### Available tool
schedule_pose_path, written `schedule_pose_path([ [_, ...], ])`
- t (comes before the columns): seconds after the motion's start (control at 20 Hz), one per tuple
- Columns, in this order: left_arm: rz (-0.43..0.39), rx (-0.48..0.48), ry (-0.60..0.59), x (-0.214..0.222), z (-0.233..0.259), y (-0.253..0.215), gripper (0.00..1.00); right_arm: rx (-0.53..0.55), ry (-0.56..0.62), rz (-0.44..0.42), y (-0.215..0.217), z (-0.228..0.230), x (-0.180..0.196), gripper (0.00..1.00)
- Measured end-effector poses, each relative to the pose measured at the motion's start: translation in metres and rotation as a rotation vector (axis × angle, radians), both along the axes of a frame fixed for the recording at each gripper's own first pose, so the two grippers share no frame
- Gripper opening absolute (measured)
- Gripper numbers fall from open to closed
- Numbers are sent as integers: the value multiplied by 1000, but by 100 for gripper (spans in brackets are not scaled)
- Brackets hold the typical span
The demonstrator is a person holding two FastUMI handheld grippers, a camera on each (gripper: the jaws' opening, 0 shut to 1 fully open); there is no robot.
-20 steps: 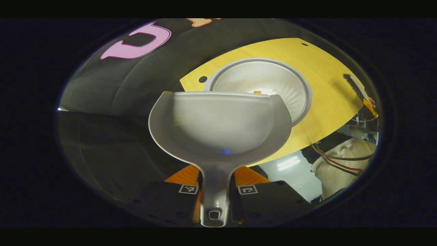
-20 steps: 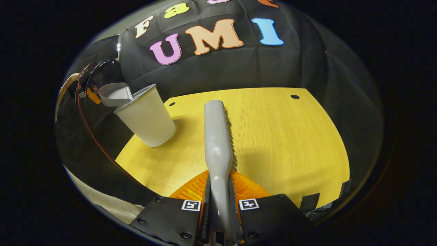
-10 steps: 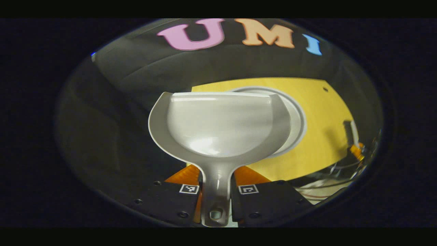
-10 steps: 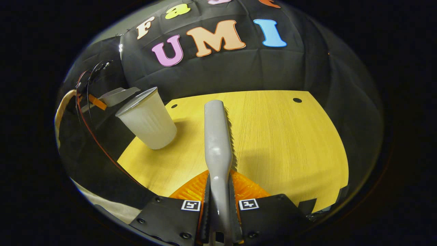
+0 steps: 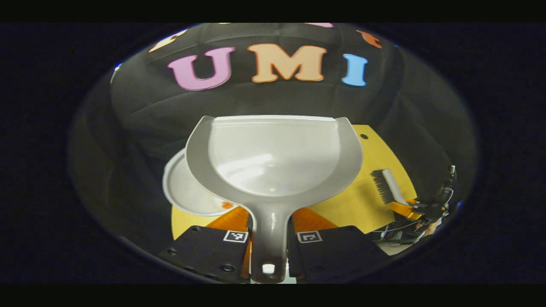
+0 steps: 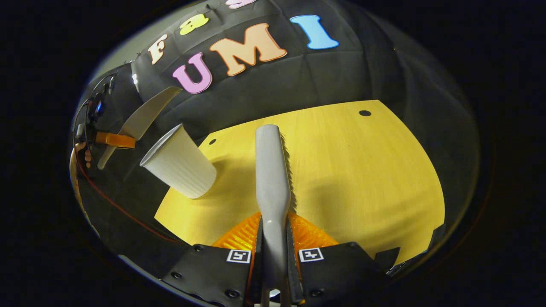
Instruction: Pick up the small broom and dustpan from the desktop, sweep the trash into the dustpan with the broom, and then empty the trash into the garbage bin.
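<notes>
The yellow table (image 6: pixel 341 170) lies bare across its middle, so the sweeping part of the job looks done and what remains is putting the tools away. At its left edge in the right gripper view stands the white garbage bin (image 6: pixel 181 168), a ribbed cup-shaped tub; in the left gripper view its rim sits below and to the left of the dustpan, with a small orange scrap (image 5: pixel 227 205) lying inside, which suggests the trash has gone where it belongs. The grey dustpan (image 5: pixel 273 160) is held level above the bin with its open lip facing away, its pan showing nothing inside, a pose that fits a pan being lifted off after tipping. The left tongs (image 5: pixel 272 238) are clenched on the dustpan's handle near its end, giving leverage for tilting. The small broom (image 6: pixel 272 170) points straight out over the table, bristles to its right side and clear of the surface, parked out of the way. The right tongs (image 6: pixel 273 256) grasp its handle firmly from both sides.
</notes>
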State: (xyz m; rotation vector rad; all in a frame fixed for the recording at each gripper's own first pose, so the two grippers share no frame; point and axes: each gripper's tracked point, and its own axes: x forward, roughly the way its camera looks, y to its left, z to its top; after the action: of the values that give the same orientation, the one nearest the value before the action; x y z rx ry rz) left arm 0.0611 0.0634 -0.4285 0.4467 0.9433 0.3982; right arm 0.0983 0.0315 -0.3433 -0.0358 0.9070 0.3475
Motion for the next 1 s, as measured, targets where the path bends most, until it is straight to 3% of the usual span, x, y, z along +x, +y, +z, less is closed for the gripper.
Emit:
schedule_pose_path([
  [0.2, -1, -66, 14, 2, -54, -26, 29, -1, 37, -75, -37, -14, 9, 26],
  [0.5, 183, -74, -1, -40, -154, -3, 28, -20, 95, -133, -43, -56, 15, 26],
  [0.65, 226, -90, 17, -53, -202, 13, 29, -88, 120, -100, -31, -83, 13, 26],
  [0.8, 294, -91, 63, -60, -215, 29, 30, -142, 172, -84, -26, -107, 7, 26],
  [1.0, 359, -56, 100, -69, -222, 32, 28, -155, 204, -131, -23, -123, 10, 27],
])
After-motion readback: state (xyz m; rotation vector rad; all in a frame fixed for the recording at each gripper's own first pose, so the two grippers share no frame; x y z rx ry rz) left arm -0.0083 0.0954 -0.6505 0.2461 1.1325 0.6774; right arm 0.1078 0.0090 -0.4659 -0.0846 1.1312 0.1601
